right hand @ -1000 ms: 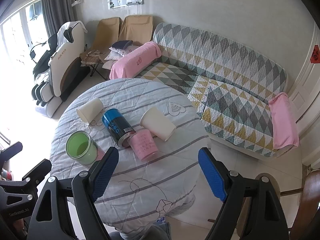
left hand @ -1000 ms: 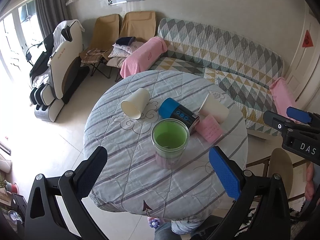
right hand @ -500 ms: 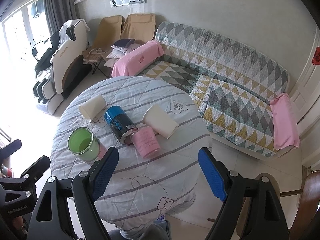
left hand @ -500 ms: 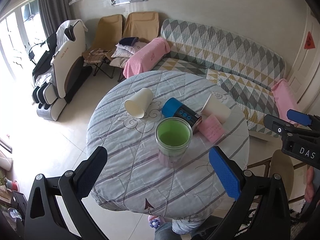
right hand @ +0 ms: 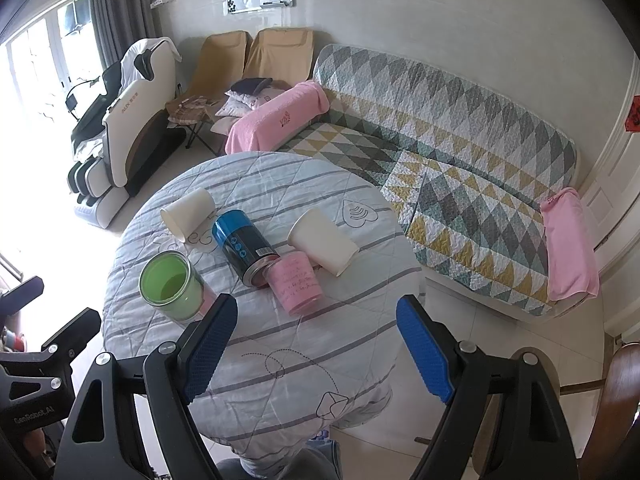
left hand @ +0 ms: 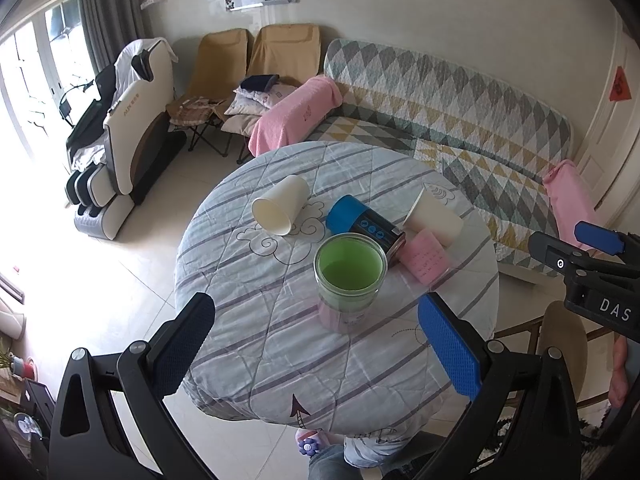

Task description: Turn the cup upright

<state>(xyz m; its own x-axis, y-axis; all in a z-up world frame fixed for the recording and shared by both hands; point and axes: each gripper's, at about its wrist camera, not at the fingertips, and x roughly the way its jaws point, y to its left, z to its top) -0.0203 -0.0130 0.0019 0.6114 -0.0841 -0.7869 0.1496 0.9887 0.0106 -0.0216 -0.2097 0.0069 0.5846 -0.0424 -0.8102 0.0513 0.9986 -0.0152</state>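
Righting a tipped cup calls for picking one clear of its neighbours: the paper cup (left hand: 280, 210) lying alone at ten o'clock on the table (left hand: 260, 340) looks the easiest, gripped across its wall near the rim and swung base-down. Both left gripper (left hand: 316, 344) and right gripper (right hand: 316, 346) hover released and empty short of the table, with the green jar (left hand: 350, 276) upright. Only the right view shows the pink cup (right hand: 296, 286) and second paper cup (right hand: 324, 246) unobscured beside the blue can (right hand: 244, 246).
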